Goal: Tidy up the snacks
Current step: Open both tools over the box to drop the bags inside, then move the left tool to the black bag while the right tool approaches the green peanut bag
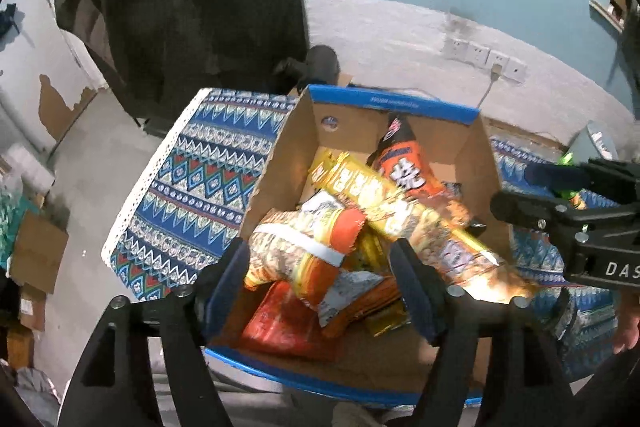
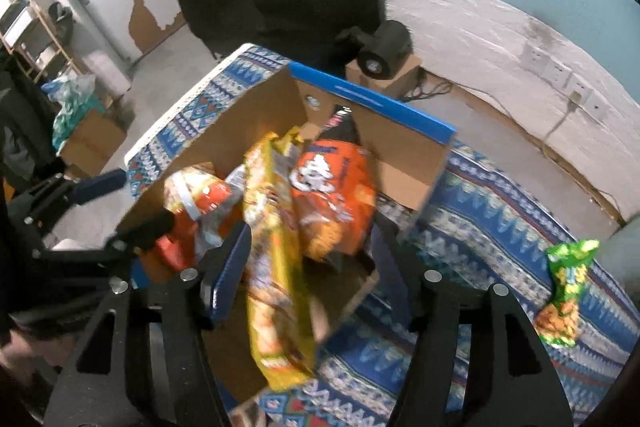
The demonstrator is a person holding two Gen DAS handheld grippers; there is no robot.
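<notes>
Both grippers, left (image 1: 320,279) and right (image 2: 308,259), hung wide open, so the yellow pack (image 2: 276,267) overhanging the box (image 2: 372,107) could've slid out.

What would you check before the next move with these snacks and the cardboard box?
1. Box upright on the patterned cloth: ok.
2. Long yellow packet fully inside the box: not ok, it sticks out over the near edge.
3. Right gripper free of that packet: cannot tell; the jaws stand apart around it, but the picture is blurred.
4. Left gripper empty: ok, open above the orange and white bag.
5. All snacks collected: not ok, a green packet lies on the cloth outside the box.
6. Grippers apart from each other: ok.
</notes>
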